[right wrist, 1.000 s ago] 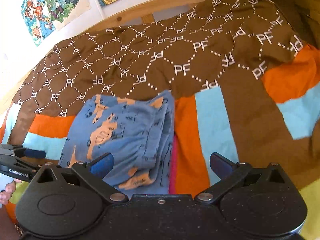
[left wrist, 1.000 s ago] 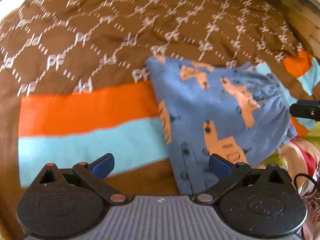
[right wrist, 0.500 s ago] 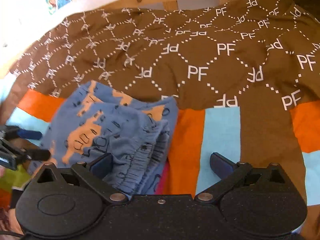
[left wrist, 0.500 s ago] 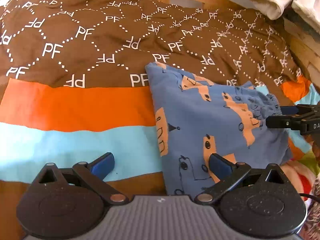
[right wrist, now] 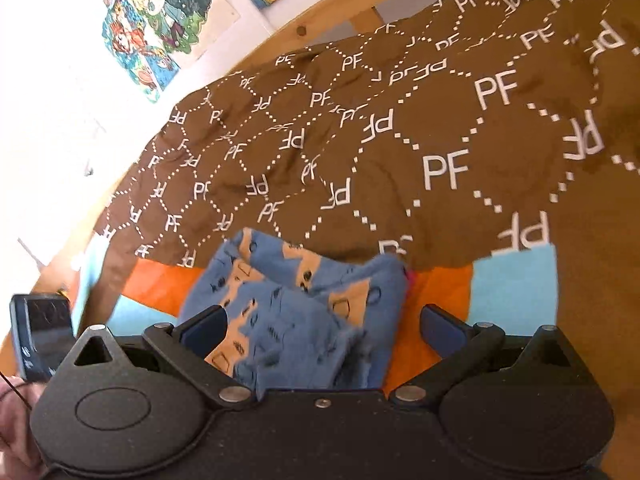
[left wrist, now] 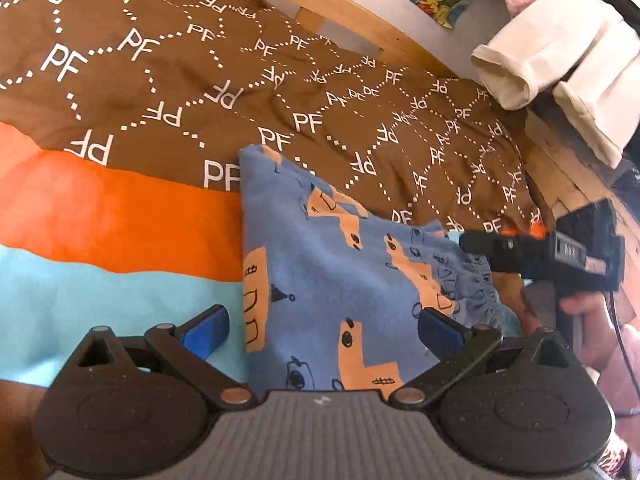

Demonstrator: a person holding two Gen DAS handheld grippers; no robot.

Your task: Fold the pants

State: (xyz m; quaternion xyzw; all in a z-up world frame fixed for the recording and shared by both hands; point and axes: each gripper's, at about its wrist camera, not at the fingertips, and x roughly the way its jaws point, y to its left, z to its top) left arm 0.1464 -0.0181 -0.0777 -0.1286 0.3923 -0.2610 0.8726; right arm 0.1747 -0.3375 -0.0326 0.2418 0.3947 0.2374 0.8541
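The folded blue pants [left wrist: 340, 280] with an orange print lie on the brown, orange and light-blue blanket [left wrist: 120, 92]. My left gripper [left wrist: 322, 330] is open just over their near edge: its left finger stands over the blanket, its right finger over the cloth. My right gripper [right wrist: 322, 328] is open too, with the gathered waistband end of the pants [right wrist: 304, 320] between its fingers. From the left wrist view, the right gripper [left wrist: 480, 242] is a dark body at the pants' right edge, held by a hand [left wrist: 580, 308].
A wooden bed frame [left wrist: 360, 20] runs along the far side of the blanket [right wrist: 400, 140]. Posters [right wrist: 156, 28] hang on the wall behind it. White folded cloth [left wrist: 552, 64] hangs at the upper right. The left gripper's body [right wrist: 40, 340] shows at the left edge.
Both grippers have moved in closer to the pants and tilted up toward the wall. The waistband end now sits between the right gripper's fingers. The pants lie where they were.
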